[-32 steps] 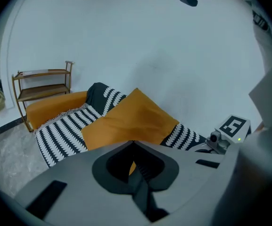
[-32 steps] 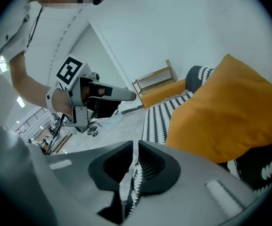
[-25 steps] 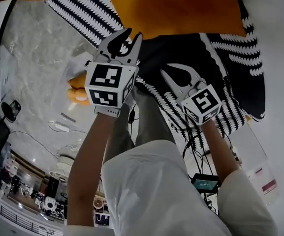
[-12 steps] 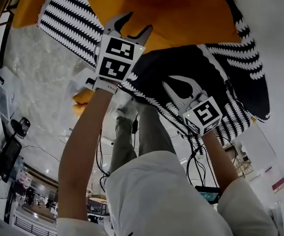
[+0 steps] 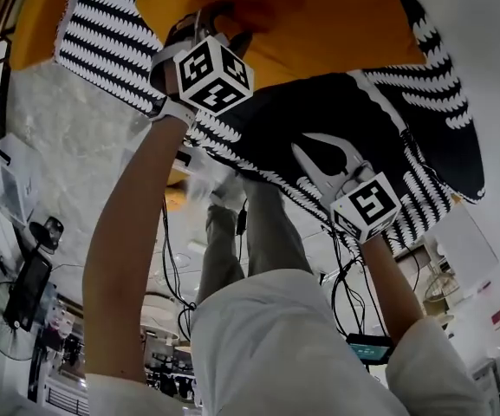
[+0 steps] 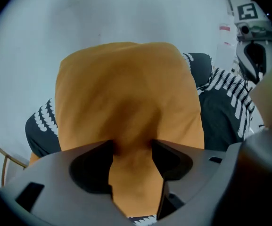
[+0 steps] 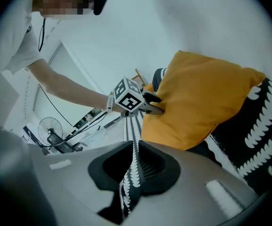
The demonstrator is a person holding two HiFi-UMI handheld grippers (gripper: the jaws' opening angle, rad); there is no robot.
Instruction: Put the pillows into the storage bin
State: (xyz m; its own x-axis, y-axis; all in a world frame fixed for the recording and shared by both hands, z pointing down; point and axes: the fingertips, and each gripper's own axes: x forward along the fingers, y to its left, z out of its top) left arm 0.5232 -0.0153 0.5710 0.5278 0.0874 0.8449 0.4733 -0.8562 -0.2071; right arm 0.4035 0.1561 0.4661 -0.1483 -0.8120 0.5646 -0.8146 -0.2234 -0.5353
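Item: plump orange fabric pillow (image 5: 319, 16), lying across the black pillow with white feather-like stripes (image 5: 319, 115), against a white surface.

Left gripper (image 6: 131, 146): jaws spread wide, having just been opening. Their tips are sunk in the orange pillow, whose cloth bulges between them, unclamped.

Right gripper (image 7: 132, 173): clenched on a thin edge of the black-and-white pillow.

Surroundings: grey marbled floor (image 5: 68, 128), standing fan (image 5: 5, 317), loose black cables (image 5: 173, 258) and a small lit screen (image 5: 366, 347), all below the arms and clear of the pillows.

Change: a second ago the left gripper sat lower, at the striped pillow's edge. It now rests higher on the orange pillow, with its marker cube rolled. The right gripper's grip is unchanged.
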